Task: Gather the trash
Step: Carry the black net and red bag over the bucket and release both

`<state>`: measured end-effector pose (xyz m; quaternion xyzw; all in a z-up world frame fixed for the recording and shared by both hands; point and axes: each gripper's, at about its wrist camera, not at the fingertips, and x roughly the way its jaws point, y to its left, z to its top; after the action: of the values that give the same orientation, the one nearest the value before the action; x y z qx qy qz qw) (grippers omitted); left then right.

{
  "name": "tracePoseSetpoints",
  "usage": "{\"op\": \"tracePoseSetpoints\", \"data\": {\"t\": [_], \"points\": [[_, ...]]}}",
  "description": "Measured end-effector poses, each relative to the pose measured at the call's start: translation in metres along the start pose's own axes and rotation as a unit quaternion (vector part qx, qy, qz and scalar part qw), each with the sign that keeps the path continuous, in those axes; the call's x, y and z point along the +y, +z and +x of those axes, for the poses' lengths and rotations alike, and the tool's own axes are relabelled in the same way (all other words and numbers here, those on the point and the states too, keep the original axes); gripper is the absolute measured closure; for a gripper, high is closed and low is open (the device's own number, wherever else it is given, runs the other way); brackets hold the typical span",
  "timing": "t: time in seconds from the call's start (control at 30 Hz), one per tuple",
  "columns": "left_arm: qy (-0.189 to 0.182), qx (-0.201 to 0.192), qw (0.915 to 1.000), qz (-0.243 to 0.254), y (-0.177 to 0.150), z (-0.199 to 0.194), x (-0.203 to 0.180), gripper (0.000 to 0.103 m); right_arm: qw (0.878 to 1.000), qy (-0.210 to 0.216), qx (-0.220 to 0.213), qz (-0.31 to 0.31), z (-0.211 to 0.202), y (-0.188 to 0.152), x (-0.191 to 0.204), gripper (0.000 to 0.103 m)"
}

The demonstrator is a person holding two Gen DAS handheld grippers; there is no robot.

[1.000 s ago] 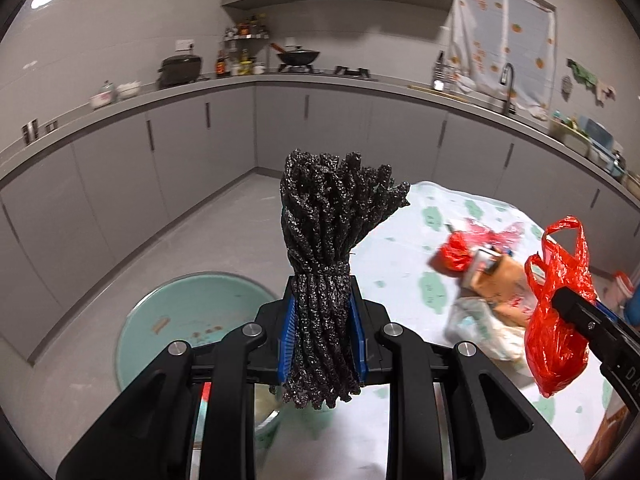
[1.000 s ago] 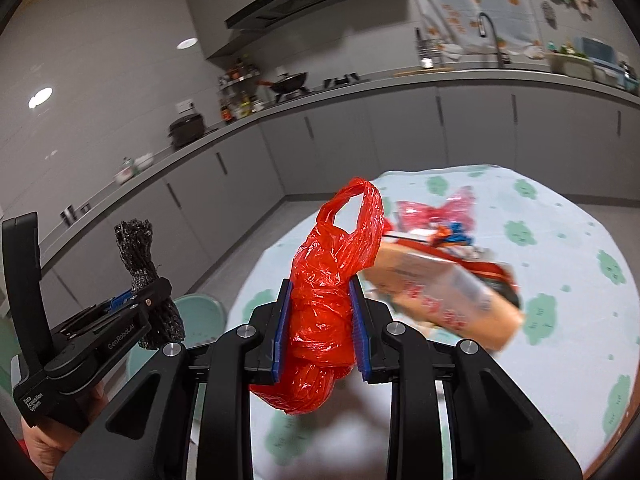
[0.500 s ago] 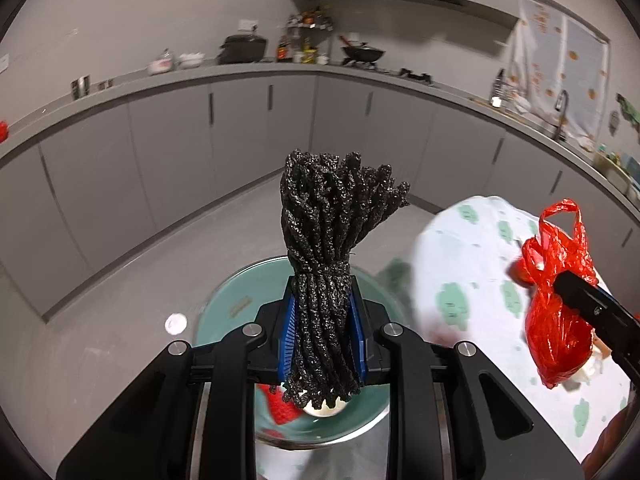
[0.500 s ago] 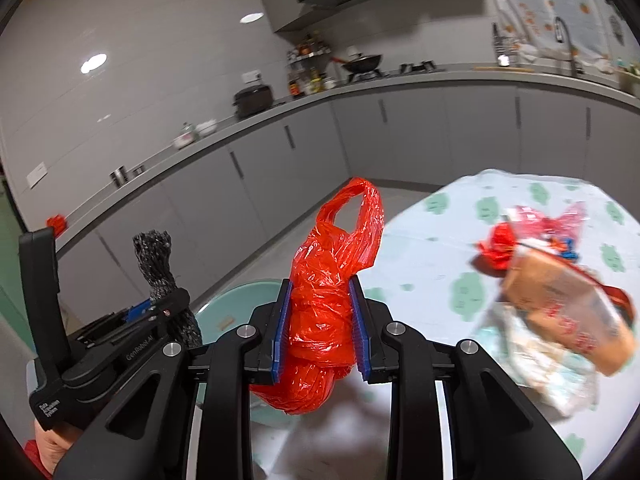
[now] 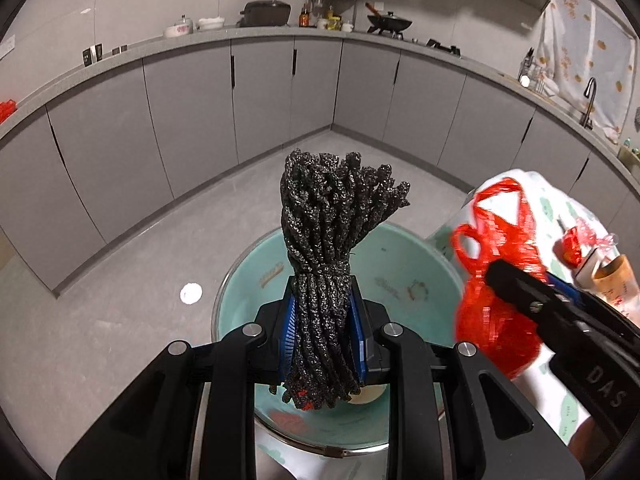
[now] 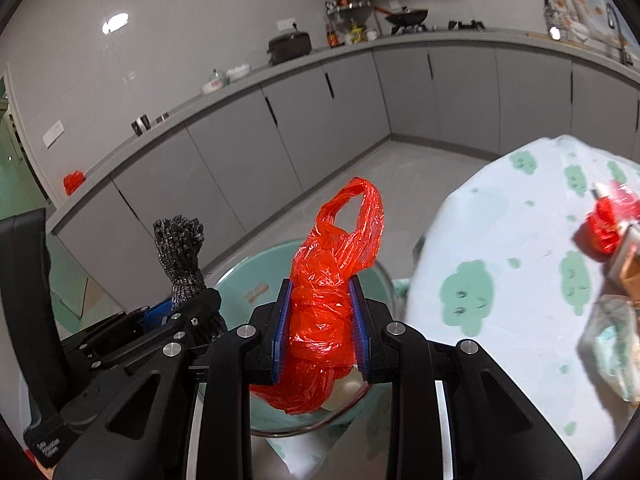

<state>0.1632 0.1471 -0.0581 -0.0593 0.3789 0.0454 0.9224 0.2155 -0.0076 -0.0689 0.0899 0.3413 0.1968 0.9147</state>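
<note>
My left gripper [image 5: 324,332] is clamped on a bundle of dark cord [image 5: 332,240], the blue pads pressing its tied lower half while the loose ends fan out above. The bundle stands upright over a pale green bin [image 5: 404,264] on the grey floor, and something round and pale lies in the bottom of that bin, partly hidden behind the cord. From the right wrist, the same cord [image 6: 180,248] shows at the left, beside the bin [image 6: 248,280].

To the right, my right gripper [image 6: 320,324] pinches a crumpled red plastic bag [image 6: 332,280], its handle loop sticking up and its bulk hanging down over the near right part of the bin. In the left wrist view the bag [image 5: 496,280] is blurred.

Further right is the bench [image 6: 520,240] with its green-patterned cloth. More trash [image 6: 612,224] lies at its far right edge: a red wrapper, a brownish packet and crumpled pale wrapping.
</note>
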Motion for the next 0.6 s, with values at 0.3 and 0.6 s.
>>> {"op": "tracePoseSetpoints", "data": {"t": [0.3, 0.6], "points": [[0.011, 0.025, 0.9996, -0.004, -0.007, 0.023, 0.007, 0.079, 0.999, 0.026, 0.041, 0.005, 0.035, -0.005, -0.002, 0.066], [0.030, 0.020, 0.9993, -0.007, -0.007, 0.018, 0.008, 0.059, 0.999, 0.028, 0.027, 0.016, 0.023, -0.004, -0.008, 0.050]]}}
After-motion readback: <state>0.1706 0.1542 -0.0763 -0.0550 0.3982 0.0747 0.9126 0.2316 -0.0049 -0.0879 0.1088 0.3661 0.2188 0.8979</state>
